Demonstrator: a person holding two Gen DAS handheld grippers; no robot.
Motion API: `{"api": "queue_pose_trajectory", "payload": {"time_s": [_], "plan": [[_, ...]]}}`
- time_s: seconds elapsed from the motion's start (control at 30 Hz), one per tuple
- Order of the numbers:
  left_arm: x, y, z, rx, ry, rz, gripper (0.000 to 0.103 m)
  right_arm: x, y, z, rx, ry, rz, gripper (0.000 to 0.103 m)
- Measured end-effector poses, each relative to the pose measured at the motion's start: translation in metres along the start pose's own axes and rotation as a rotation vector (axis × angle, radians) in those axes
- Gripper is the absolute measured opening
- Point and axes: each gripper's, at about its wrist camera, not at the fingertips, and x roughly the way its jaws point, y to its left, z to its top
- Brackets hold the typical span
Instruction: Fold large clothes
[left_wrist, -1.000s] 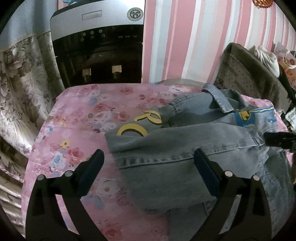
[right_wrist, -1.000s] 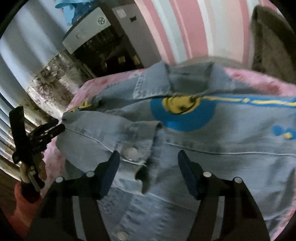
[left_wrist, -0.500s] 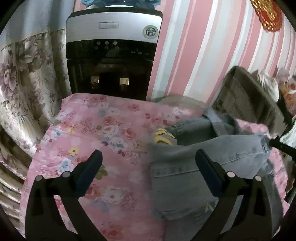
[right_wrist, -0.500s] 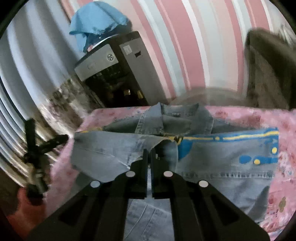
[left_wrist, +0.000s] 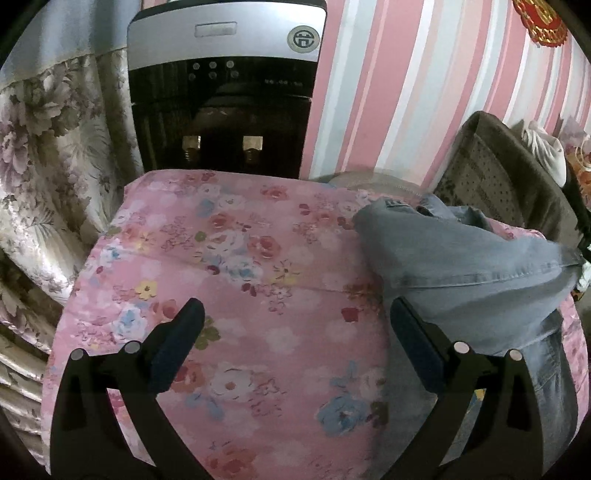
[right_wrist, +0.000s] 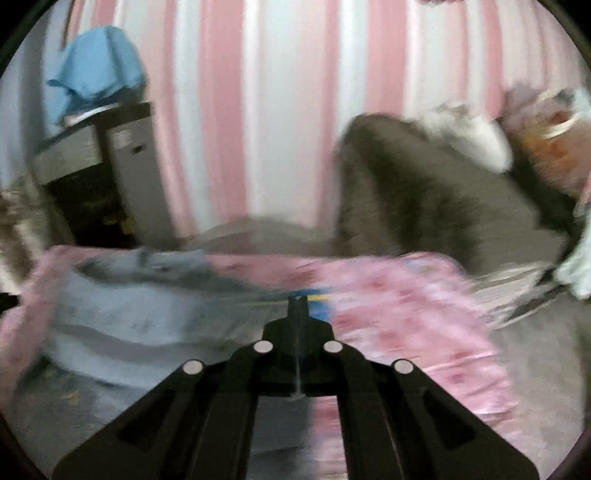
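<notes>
The right tool (right_wrist: 297, 306) has its jaws pressed together, and the blurred picture suggests a thin edge of the denim jacket (right_wrist: 140, 314) is pinched between them, drawing the cloth across to the right. The left tool (left_wrist: 295, 347) stands with jaws wide apart over bare cloth, holding nothing; its right finger sits just beside the jacket's edge.

The jacket lies bunched on the right half of the bench, on the pink flowered cover (left_wrist: 240, 266). I judge one side fold is under way; the other side, the sleeves and the final folds seem left to do.

Behind the bench stand a water dispenser (left_wrist: 225, 92), a flowered curtain (left_wrist: 48, 155) and a brown chair (left_wrist: 506, 177); none blocks the fold.
</notes>
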Motion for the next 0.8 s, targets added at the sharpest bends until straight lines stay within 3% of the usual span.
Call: {"api": "queue_pose_trajectory", "payload": {"time_s": [0.1,0.17,0.27,0.33,0.37,0.57,0.6,0.63,0.7,0.8], "plan": [[0.009,-0.012,0.005,0.007,0.014,-0.019,0.1,0.034,-0.017,-0.009,0.025,0.167,0.03,0.001],[0.012,-0.023,0.008,0.023,0.018,-0.028,0.1,0.041,-0.027,-0.016,0.044,0.164,0.021,0.003],[0.018,-0.041,0.011,0.059,0.02,-0.042,0.1,0.049,-0.043,-0.026,0.145,0.171,0.15,0.009],[0.026,-0.055,0.014,0.085,0.036,-0.052,0.1,0.059,-0.042,-0.031,0.184,0.2,0.207,0.043],[0.03,-0.062,0.016,0.102,0.044,-0.053,0.1,0.064,-0.04,-0.033,0.188,0.211,0.229,0.047],[0.058,-0.098,0.025,0.155,0.093,-0.068,0.1,0.113,-0.022,-0.044,0.21,0.337,0.33,0.045],[0.063,-0.103,0.025,0.151,0.103,-0.074,0.1,0.116,-0.02,-0.045,0.215,0.322,0.348,0.031],[0.065,-0.106,0.025,0.15,0.104,-0.077,0.099,0.113,-0.015,-0.042,0.196,0.289,0.361,0.006],[0.063,-0.11,0.025,0.145,0.077,-0.077,0.099,0.096,-0.008,-0.033,0.132,0.2,0.336,0.003],[0.063,-0.113,0.025,0.148,0.05,-0.069,0.1,0.051,0.002,-0.015,0.029,-0.031,0.245,0.003]]}}
